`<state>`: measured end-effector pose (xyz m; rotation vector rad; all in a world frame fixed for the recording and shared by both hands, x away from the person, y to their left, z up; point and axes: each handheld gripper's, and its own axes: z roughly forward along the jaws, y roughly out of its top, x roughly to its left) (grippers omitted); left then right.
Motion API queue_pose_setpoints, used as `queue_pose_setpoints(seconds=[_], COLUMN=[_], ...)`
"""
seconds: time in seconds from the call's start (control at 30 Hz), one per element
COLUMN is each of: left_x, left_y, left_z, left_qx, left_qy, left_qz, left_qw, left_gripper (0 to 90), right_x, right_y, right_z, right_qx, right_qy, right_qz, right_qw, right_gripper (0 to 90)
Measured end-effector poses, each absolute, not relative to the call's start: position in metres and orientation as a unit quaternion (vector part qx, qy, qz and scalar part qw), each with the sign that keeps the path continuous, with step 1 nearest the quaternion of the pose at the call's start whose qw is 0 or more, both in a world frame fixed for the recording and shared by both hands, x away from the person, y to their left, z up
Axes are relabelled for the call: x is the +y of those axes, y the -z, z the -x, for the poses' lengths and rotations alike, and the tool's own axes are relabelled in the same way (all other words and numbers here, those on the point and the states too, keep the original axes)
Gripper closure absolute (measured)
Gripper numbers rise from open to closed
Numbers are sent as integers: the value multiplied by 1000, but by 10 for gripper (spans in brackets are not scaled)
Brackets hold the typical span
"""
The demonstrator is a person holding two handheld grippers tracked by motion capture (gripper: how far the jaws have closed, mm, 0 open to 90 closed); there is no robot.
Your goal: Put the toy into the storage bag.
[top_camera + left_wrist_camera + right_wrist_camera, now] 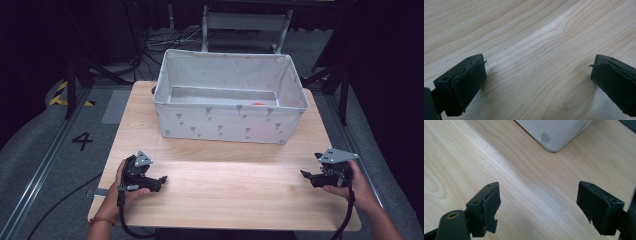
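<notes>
Fabric bin [225, 122] well beyond both wide-apart jaws, nothing between them

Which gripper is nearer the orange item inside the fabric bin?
Right. The right gripper sits off the bin's front right corner, closer to the orange item; the left gripper is off its front left.

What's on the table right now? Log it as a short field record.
surface: wooden table
container: white fabric bin, far half of the table, open top
bin contents: small orange item near the front wall, kind unclear
left tool: open, holding nothing, low over bare wood
right tool: open, holding nothing, facing the bin's corner
</notes>
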<state>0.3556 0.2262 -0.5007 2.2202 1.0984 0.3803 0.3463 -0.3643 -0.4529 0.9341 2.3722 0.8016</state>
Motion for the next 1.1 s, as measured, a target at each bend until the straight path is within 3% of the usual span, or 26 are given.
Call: queue_pose_setpoints(seconds=[0.57, 0.7, 1.1], left_x=[226, 226, 225], left_y=[501, 500, 500], left_z=[-354, -353, -352], left_qx=[422, 426, 431], left_qy=[-144, -145, -150], left_qz=[-839, -838, -834], left_qw=[310, 309, 309], left_gripper=[6, 6, 6], right_x=[-395, -400, -400], right_y=[503, 506, 506], right_z=[-308, -310, -310], right_qx=[837, 825, 823], right_qy=[-347, -359, -356], right_qz=[-380, -406, -411], right_qw=[186, 161, 162], right_gripper=[167, 147, 133])
